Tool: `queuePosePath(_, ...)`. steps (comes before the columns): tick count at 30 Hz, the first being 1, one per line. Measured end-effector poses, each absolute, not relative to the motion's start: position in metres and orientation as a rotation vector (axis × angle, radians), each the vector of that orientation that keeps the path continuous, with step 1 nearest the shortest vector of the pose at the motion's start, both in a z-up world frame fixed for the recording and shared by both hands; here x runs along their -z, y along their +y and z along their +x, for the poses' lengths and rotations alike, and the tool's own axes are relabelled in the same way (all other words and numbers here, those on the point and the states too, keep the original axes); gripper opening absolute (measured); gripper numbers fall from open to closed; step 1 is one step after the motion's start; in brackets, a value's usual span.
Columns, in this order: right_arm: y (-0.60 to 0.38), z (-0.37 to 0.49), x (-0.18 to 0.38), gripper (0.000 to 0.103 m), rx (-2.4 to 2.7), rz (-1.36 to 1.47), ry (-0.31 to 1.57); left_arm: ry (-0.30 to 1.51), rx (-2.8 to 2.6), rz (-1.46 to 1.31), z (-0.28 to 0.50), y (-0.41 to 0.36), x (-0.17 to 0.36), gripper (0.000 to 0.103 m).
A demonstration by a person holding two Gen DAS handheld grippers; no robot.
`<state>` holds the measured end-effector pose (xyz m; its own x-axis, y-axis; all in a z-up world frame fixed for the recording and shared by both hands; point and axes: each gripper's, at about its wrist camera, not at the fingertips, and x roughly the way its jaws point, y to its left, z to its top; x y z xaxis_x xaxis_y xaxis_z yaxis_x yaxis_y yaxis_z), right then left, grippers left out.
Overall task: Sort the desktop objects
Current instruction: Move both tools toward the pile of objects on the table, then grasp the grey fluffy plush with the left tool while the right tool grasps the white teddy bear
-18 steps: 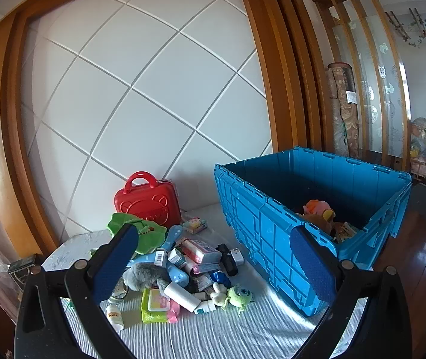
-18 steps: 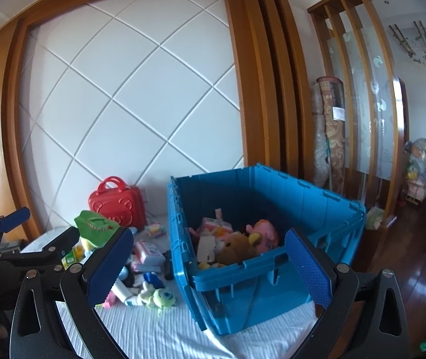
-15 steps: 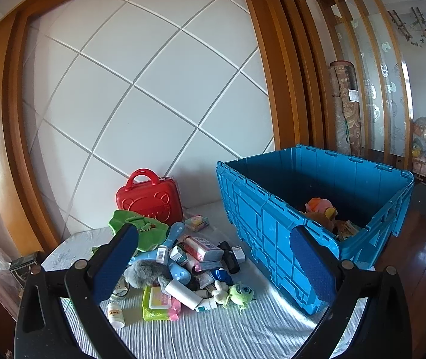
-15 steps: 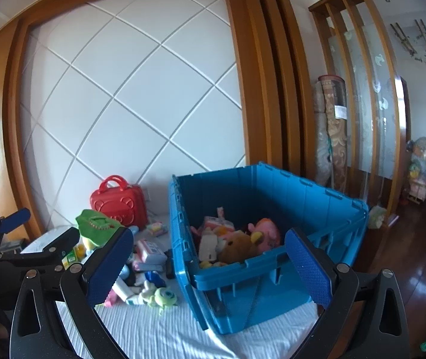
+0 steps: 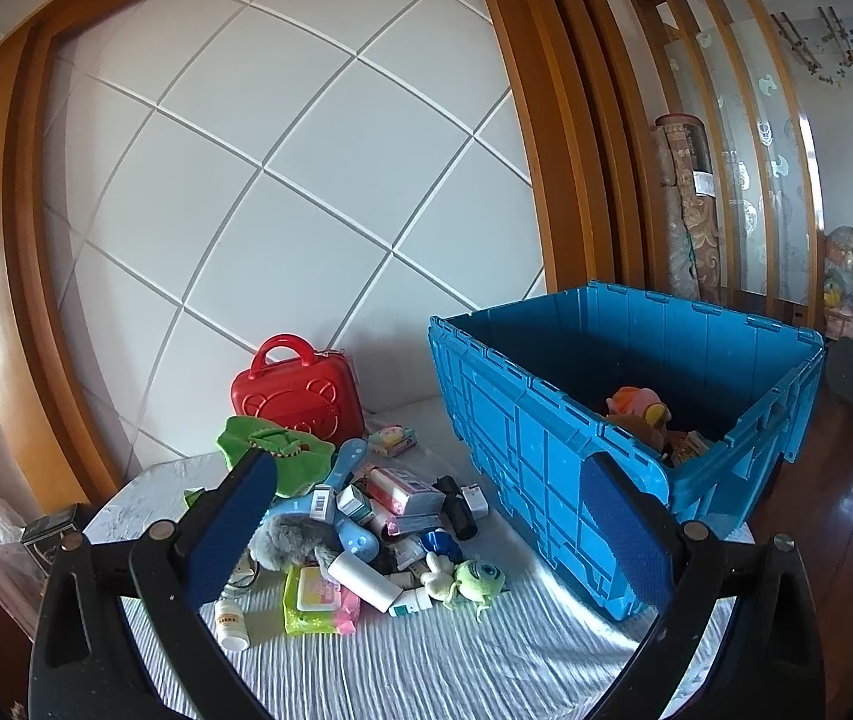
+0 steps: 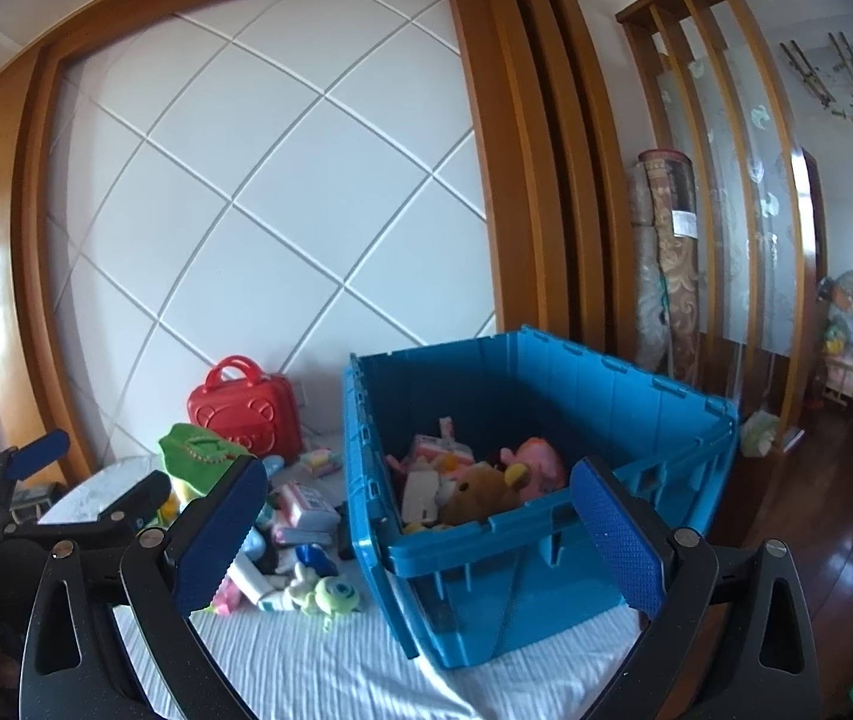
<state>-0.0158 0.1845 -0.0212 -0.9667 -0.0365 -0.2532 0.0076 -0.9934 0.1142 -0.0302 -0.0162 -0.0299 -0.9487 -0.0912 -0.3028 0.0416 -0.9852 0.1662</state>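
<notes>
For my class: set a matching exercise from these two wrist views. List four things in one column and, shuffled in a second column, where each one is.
Things:
1. red case
2. brown teddy bear
3. green one-eyed plush
4. small white bottle

Places:
A. inside the blue crate
B. standing against the white wall panel
C. on the cloth, at the pile's near left edge
D. on the cloth, near the crate's front corner

Pairs: 1-B, 2-A, 3-D, 4-C

Blue crate (image 5: 546,438), red case (image 5: 297,396), white ribbed cloth (image 5: 426,660)
</notes>
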Motion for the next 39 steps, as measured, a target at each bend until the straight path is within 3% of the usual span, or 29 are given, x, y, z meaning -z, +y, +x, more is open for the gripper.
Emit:
queuePosePath(10, 0.156, -0.03, 0.034, 0.103, 3.021, 0.407, -0.139, -0.198, 3.043, 0.535, -0.043, -0.039, 0.061, 0.103)
queuePosePath(17, 0.109, -0.068, 0.054, 0.103, 2.949, 0.438, -0.074, -0.112, 2.982, 0.617, -0.071, -0.112, 0.111, 0.103)
queuePosePath(29, -0.012, -0.207, 0.15, 0.103, 2.763, 0.822, 0.035, -0.316, 2.858, 0.791, -0.14, -0.278, 0.188, 0.103)
queuePosePath(39, -0.033, -0.27, 0.226, 0.103, 2.742, 1.088, 0.035, -0.458, 3.016, 0.95, -0.233, -0.31, 0.239, 0.103)
